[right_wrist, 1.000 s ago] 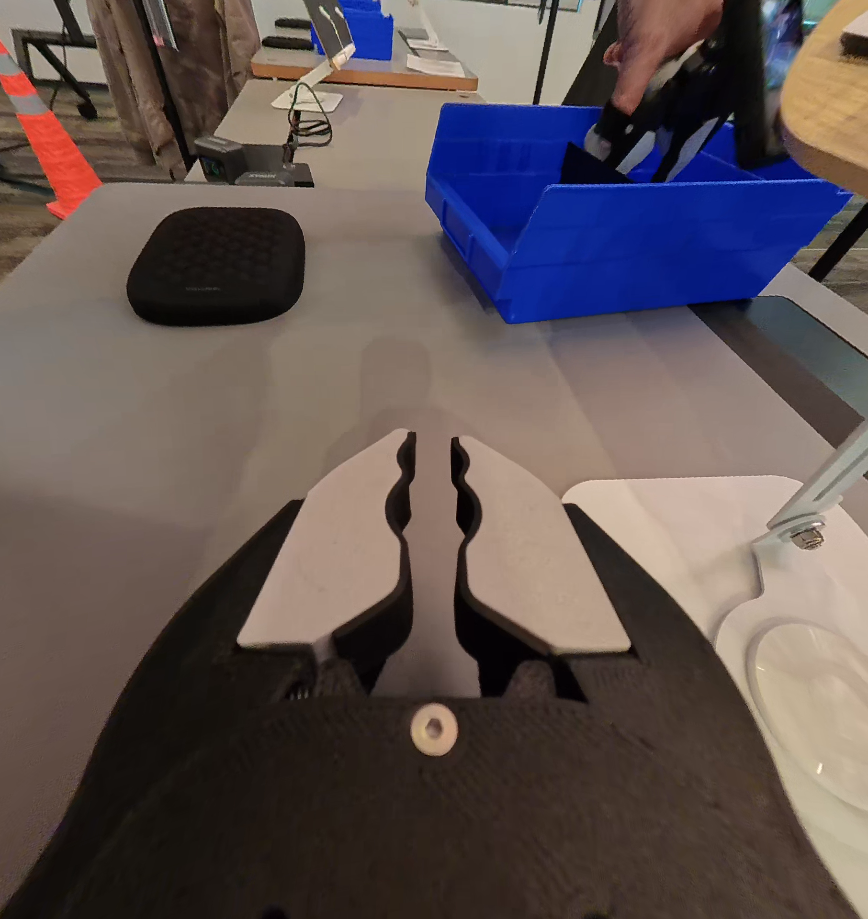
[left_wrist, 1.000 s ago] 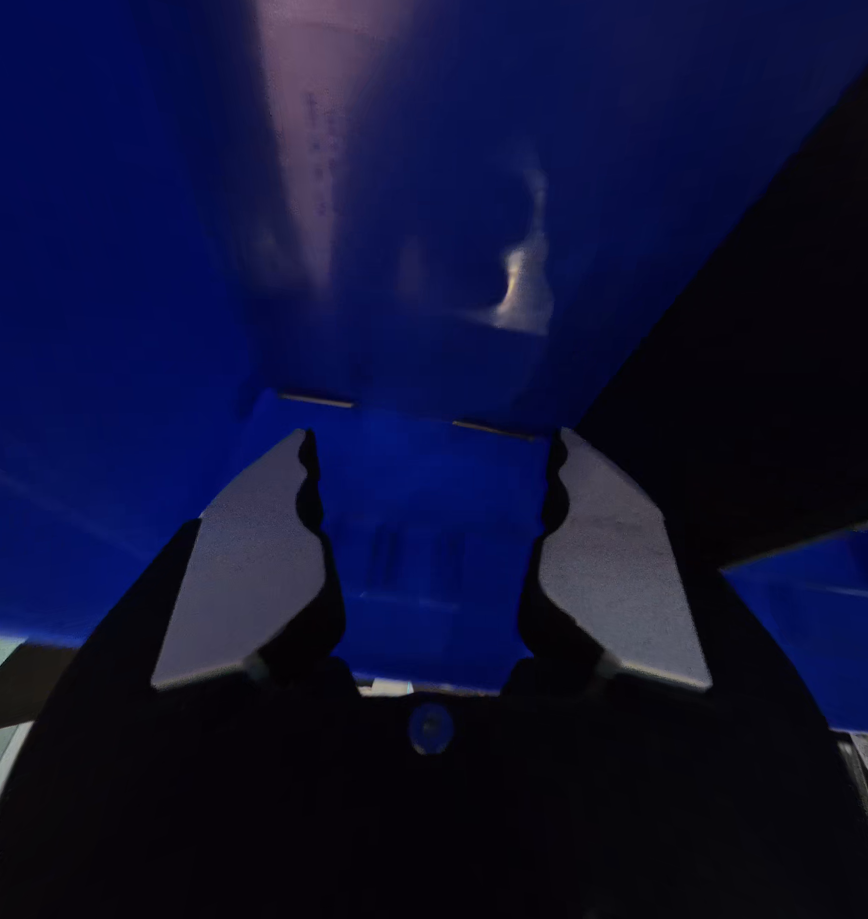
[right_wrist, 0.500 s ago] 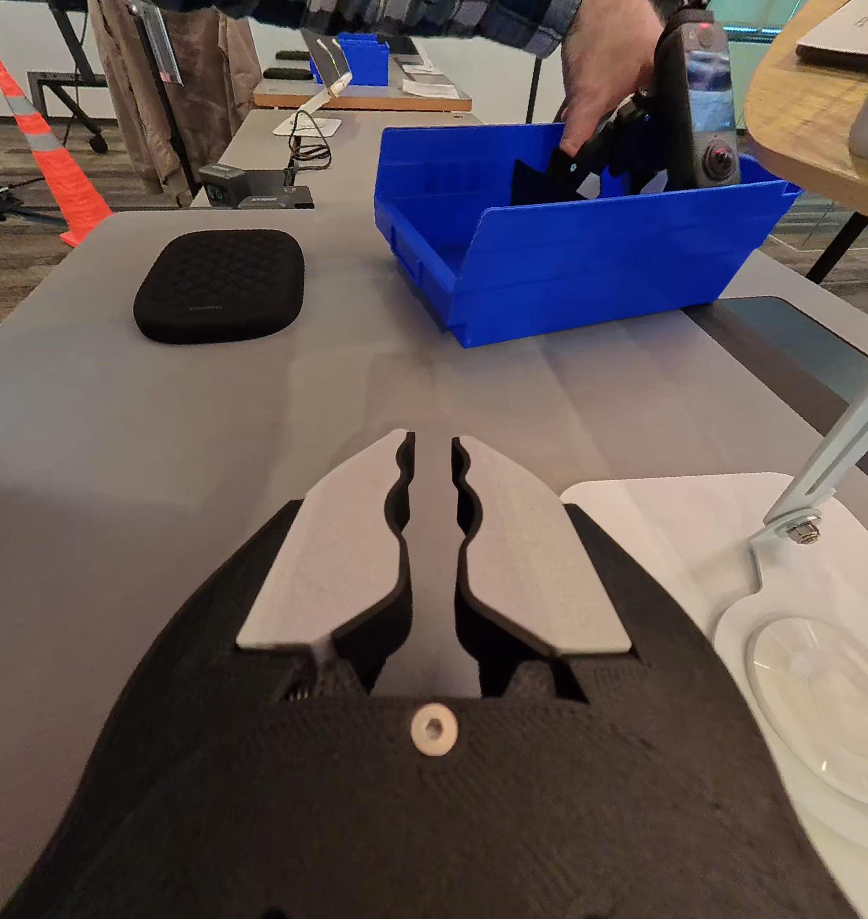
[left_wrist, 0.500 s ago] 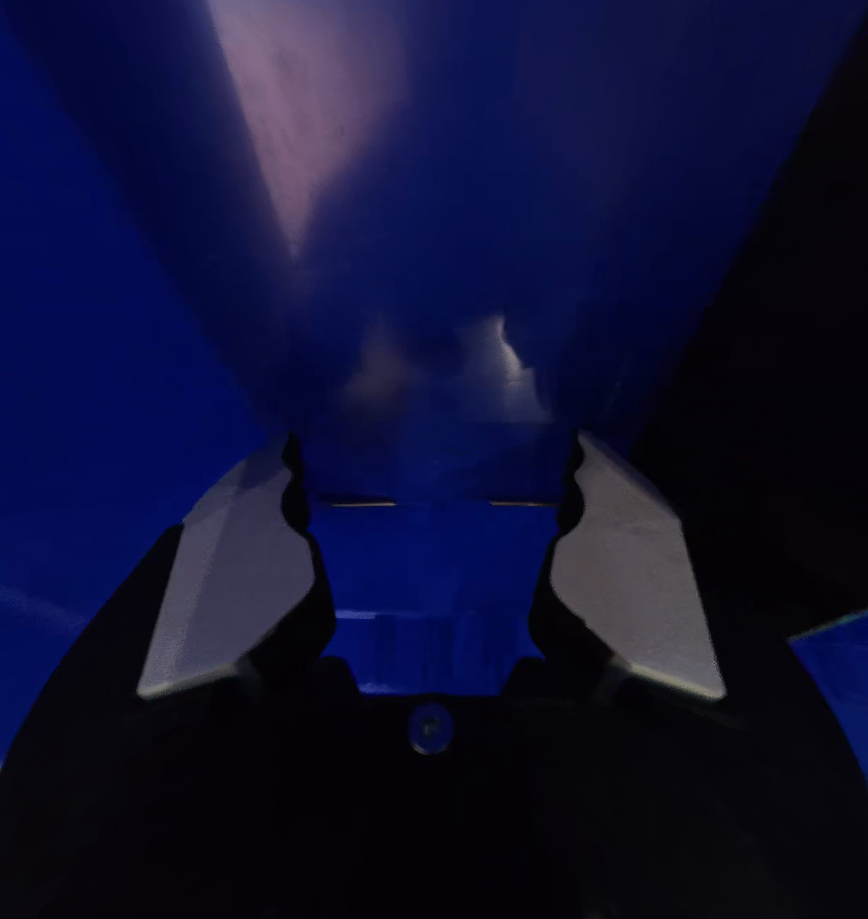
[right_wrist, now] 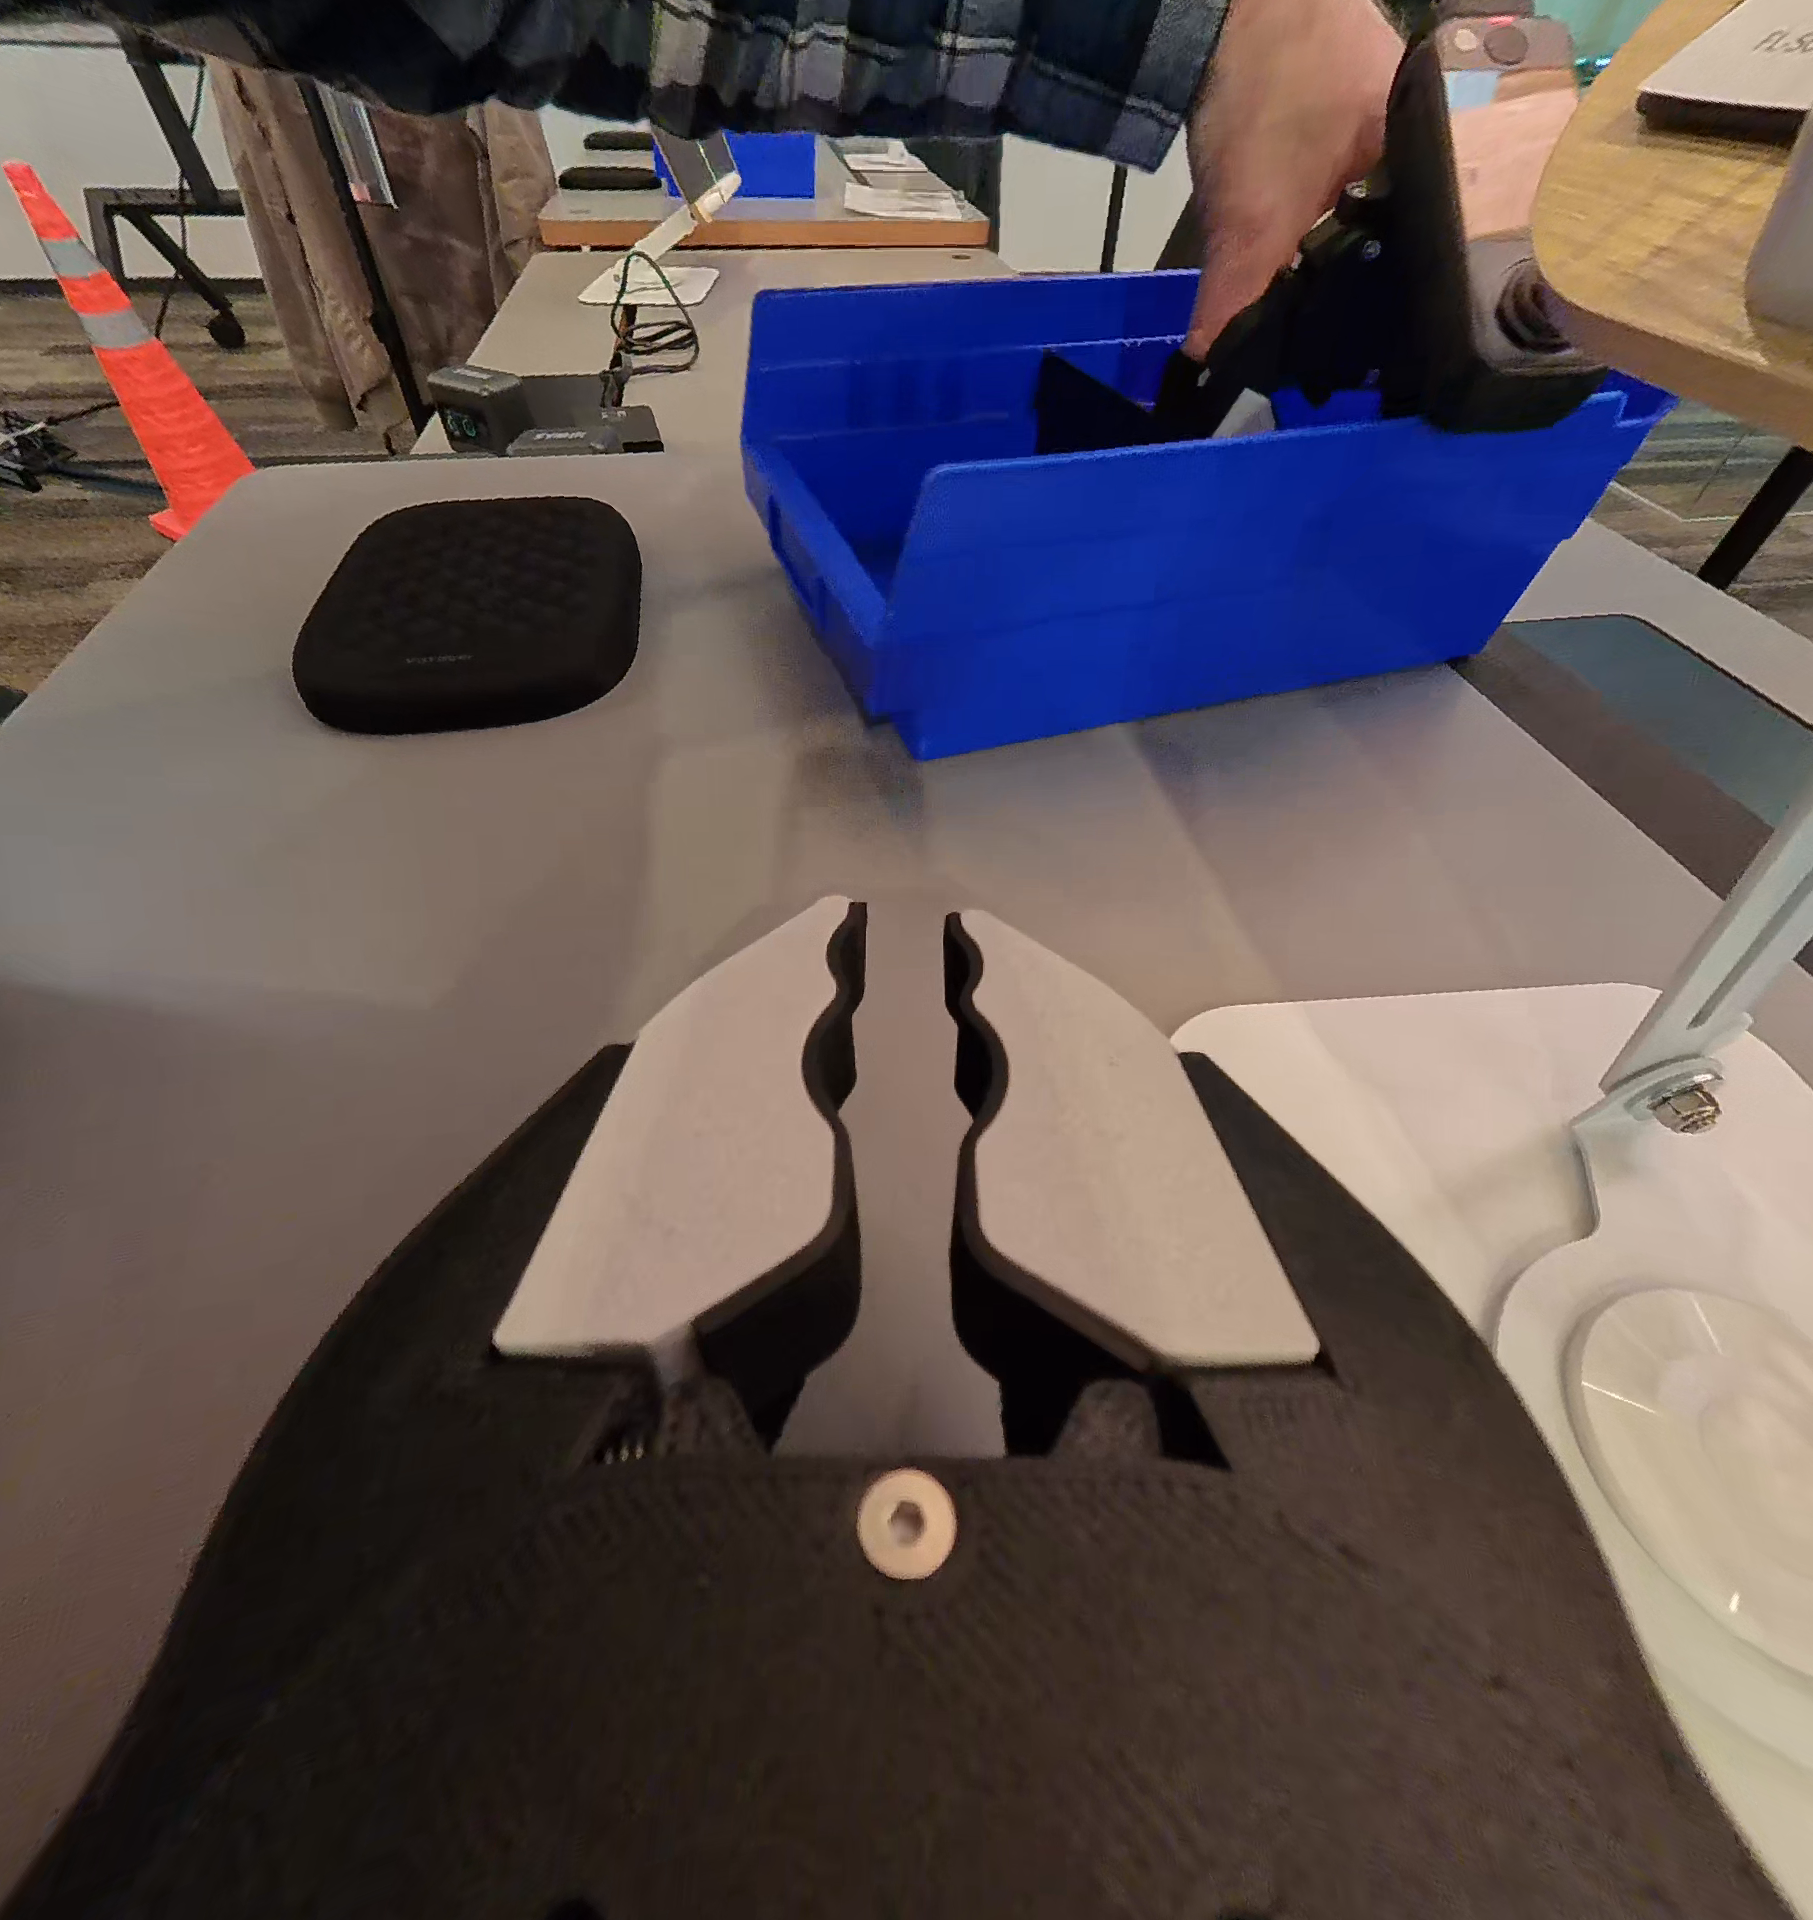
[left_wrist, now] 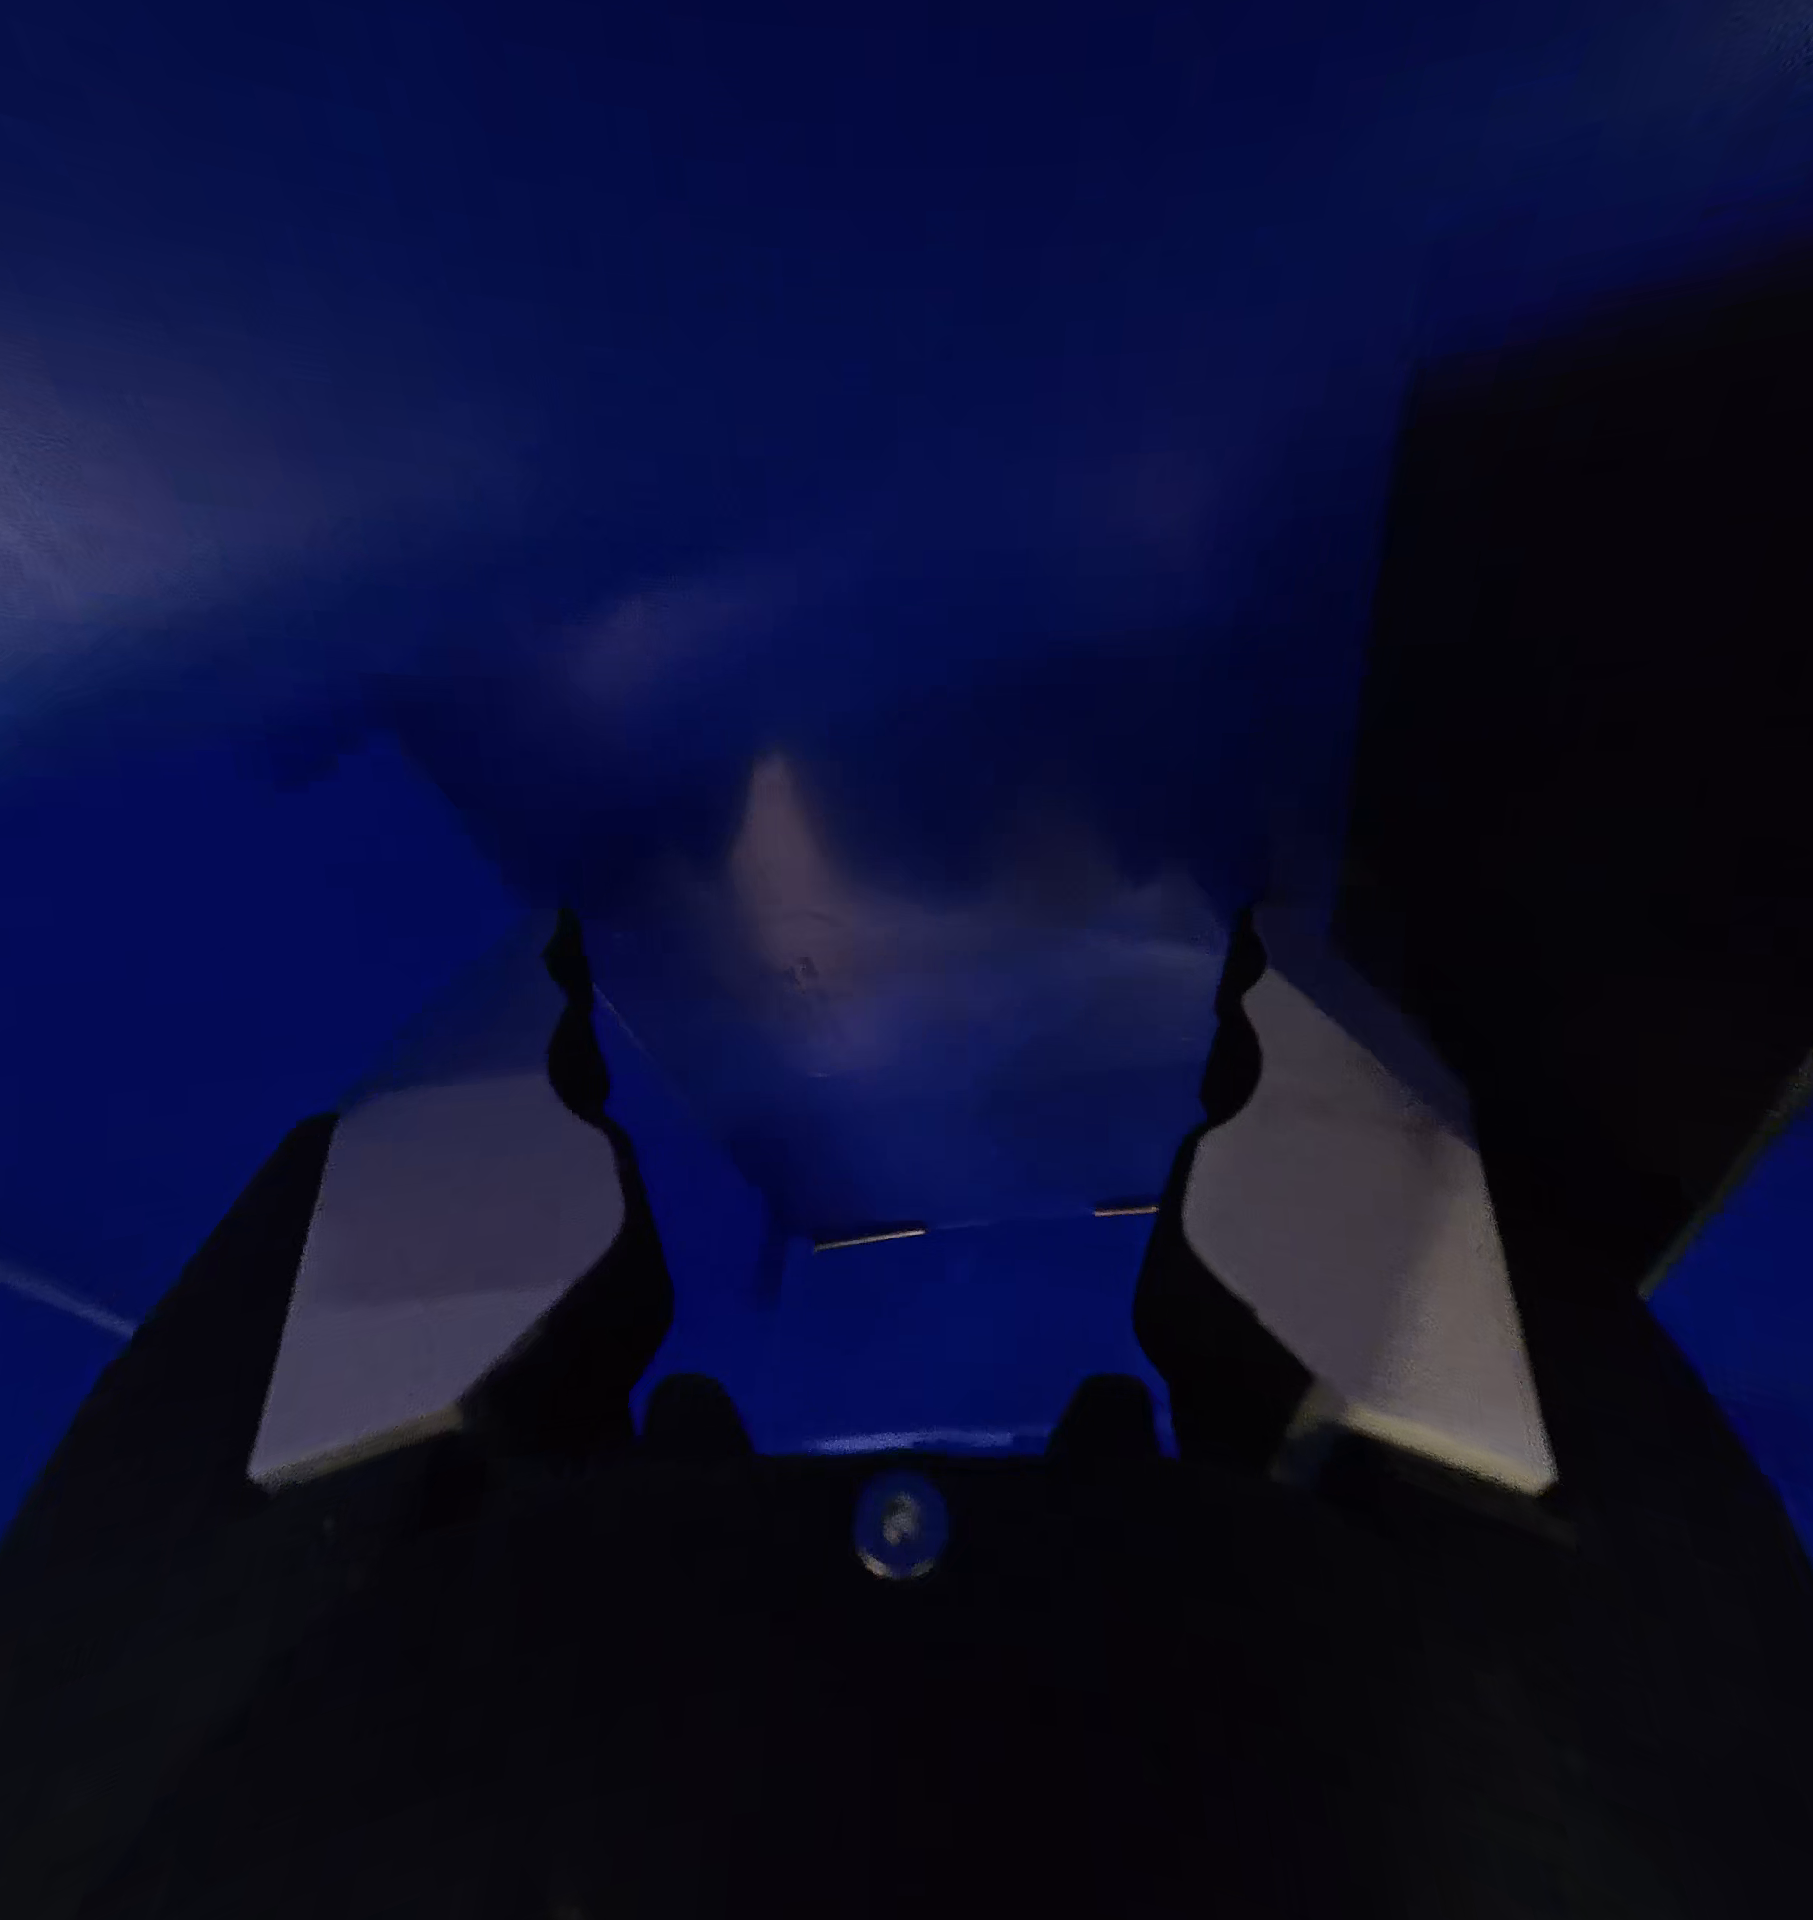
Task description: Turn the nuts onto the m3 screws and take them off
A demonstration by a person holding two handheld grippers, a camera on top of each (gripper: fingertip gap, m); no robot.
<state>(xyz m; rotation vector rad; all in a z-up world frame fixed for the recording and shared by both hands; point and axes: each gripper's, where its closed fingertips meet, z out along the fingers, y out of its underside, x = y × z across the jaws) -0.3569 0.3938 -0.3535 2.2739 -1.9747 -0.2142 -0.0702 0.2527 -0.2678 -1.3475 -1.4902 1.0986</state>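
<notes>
Right wrist view shows one grey desk [right_wrist: 362, 935], largest of all, bearing one blue bin [right_wrist: 1193, 582], one black pad [right_wrist: 466, 613] left of it and one white base plate [right_wrist: 1401, 1091] at the near right. The right hand-held gripper [right_wrist: 904, 920] hovers over bare desk, its jaws slightly apart and gripping nothing, well apart from the bin. The left hand-held gripper [left_wrist: 897, 935] is down inside the bin beside one black divider [right_wrist: 1078, 410], jaws wide apart around nothing.
</notes>
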